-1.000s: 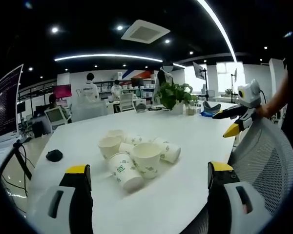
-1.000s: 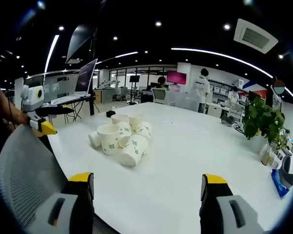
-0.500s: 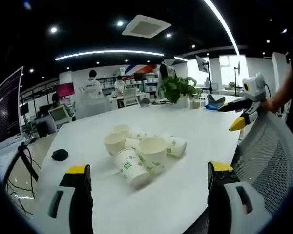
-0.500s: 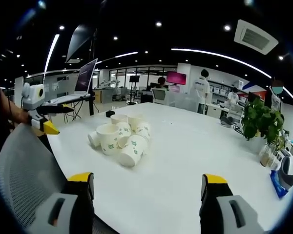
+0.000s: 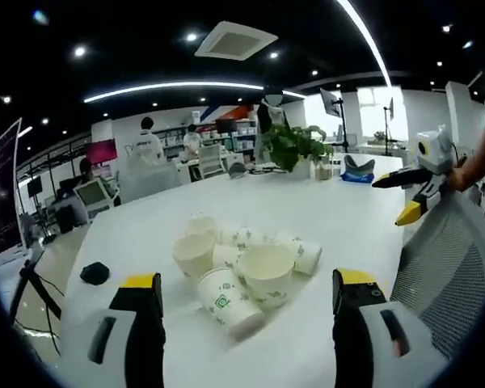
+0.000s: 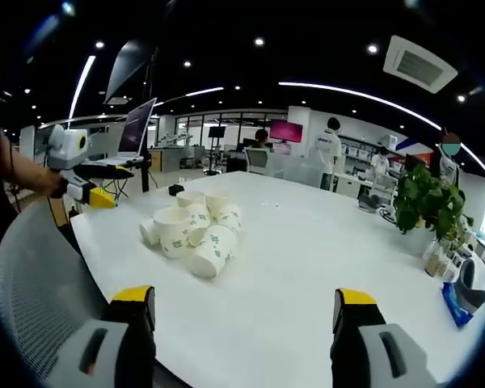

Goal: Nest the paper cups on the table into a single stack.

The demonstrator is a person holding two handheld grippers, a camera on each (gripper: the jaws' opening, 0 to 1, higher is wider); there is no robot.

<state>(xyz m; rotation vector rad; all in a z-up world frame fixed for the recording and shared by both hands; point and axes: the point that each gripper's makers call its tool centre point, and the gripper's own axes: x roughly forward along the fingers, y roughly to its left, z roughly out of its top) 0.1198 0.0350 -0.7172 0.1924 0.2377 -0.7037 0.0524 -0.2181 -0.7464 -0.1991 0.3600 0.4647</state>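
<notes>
left claw (image 5: 241, 295): yellow-tipped jaws held wide apart, gripping nothing, raised above the near edge of the table with the cup pile seen between them.
right claw (image 6: 244, 305): yellow-tipped jaws also spread apart and bare, hovering over the table edge, well apart from the cups.
cups: a loose pile of white paper cups with green print (image 5: 242, 263) lies on the round white table (image 5: 347, 214); in the right gripper view the same pile (image 6: 192, 237) sits toward the left of the tabletop (image 6: 323, 250).
pile detail: most cups lie on their sides touching one another, mouths facing different ways; one at the back seems upright; whether any are nested i cannot tell.
other claw in view: the right claw shows at the right of the left gripper view, held by a hand; the left claw shows at the left of the right gripper view.
chair: a grey mesh chair back (image 5: 449, 267) stands at the table edge, just beside the near claws.
plant: a green potted plant (image 5: 293, 149) stands on the far side of the table.
small object: a dark rounded object (image 5: 94, 272) rests on the table, left of the pile.
</notes>
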